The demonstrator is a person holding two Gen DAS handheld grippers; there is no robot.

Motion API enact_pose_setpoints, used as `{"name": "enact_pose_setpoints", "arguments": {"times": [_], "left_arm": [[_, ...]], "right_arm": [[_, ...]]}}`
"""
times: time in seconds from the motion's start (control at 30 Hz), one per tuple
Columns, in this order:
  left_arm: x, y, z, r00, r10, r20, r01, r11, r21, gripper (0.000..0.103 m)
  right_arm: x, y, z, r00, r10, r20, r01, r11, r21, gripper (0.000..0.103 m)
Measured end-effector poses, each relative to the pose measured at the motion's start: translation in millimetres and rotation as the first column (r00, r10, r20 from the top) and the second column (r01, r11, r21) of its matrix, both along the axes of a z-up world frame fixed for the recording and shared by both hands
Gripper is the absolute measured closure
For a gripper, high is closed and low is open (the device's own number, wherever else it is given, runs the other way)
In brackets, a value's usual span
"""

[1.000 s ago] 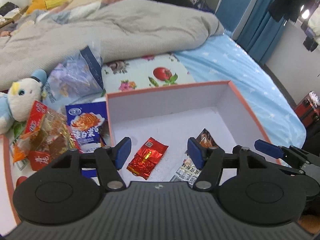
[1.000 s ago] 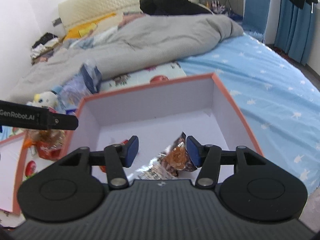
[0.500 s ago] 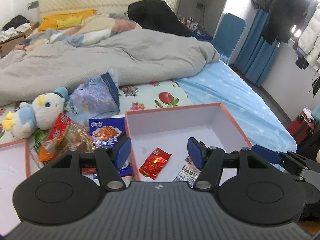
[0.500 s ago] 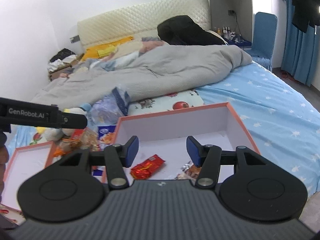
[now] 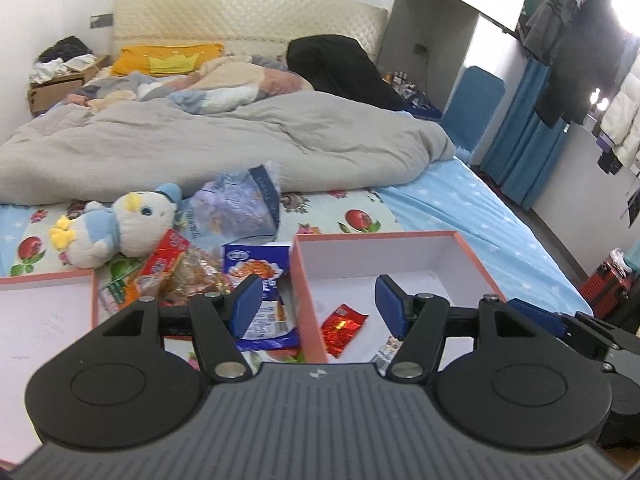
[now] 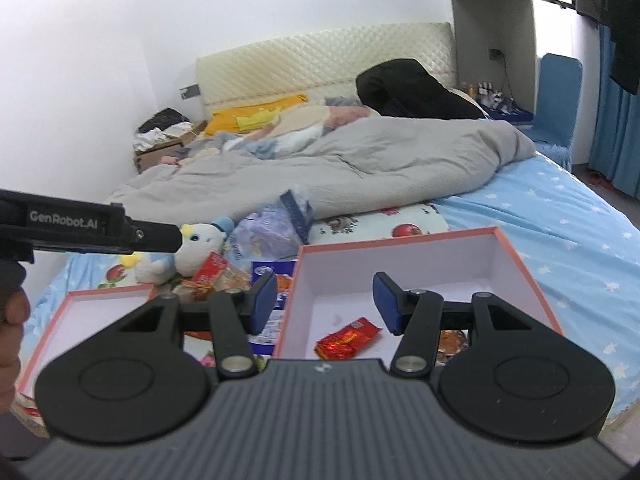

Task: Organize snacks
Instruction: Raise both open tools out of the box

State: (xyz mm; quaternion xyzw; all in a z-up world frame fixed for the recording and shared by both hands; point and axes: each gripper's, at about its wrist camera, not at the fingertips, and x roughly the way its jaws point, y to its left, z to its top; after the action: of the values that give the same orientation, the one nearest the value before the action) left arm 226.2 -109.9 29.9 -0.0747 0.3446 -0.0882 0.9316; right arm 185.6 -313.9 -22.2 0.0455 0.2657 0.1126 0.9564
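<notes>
An orange-rimmed white box [image 5: 400, 236] lies on the bed. Inside it are a red foil packet [image 5: 342, 326] and a brown snack packet [image 6: 452, 340], partly hidden behind my right finger. Left of the box lie a blue packet [image 5: 256, 268] and a pile of red and orange snack bags [image 5: 180, 268]. My left gripper [image 5: 320, 301] hovers open and empty over the box's left wall. My right gripper [image 6: 325, 300] hovers open and empty above the box [image 6: 400, 240], with the red packet [image 6: 346, 338] below it.
A plush duck [image 5: 116, 224] and a clear blue plastic bag [image 5: 236, 208] lie behind the snacks. A second orange-rimmed box [image 5: 48, 276] sits at the left. A grey duvet [image 5: 200, 148] covers the far bed. A hand [image 6: 12, 320] shows at the left edge.
Both grippers have pulled back and risen away from the box, so more of the bed and room shows. Their jaws stand as wide as before, and the packets stay in the box.
</notes>
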Motion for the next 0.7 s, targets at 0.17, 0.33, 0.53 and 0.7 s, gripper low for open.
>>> {"name": "enact_pose_setpoints", "arguments": {"times": [0.17, 0.33, 0.53, 0.7], "left_arm": [[-21.1, 19.0, 3.9, 0.999, 0.037, 0.015, -0.037, 0.999, -0.002, 0.035], [-44.0, 30.8, 2.5, 0.998, 0.065, 0.025, -0.066, 0.998, 0.011, 0.035], [-65.5, 49.4, 2.3, 0.994, 0.101, 0.04, -0.102, 0.994, 0.024, 0.035], [-85.2, 57.7, 0.1, 0.991, 0.117, 0.06, -0.12, 0.991, 0.061, 0.035]], "right_arm": [[-13.5, 9.8, 0.0, 1.0, 0.027, 0.015, -0.027, 1.0, 0.014, 0.047], [-27.1, 24.8, 0.0, 0.997, 0.07, 0.031, -0.07, 0.998, 0.004, 0.047], [-42.9, 38.3, -2.3, 0.993, 0.113, 0.039, -0.113, 0.994, 0.006, 0.047], [-55.8, 48.4, -7.6, 0.992, 0.12, 0.037, -0.121, 0.993, 0.001, 0.047]]}}
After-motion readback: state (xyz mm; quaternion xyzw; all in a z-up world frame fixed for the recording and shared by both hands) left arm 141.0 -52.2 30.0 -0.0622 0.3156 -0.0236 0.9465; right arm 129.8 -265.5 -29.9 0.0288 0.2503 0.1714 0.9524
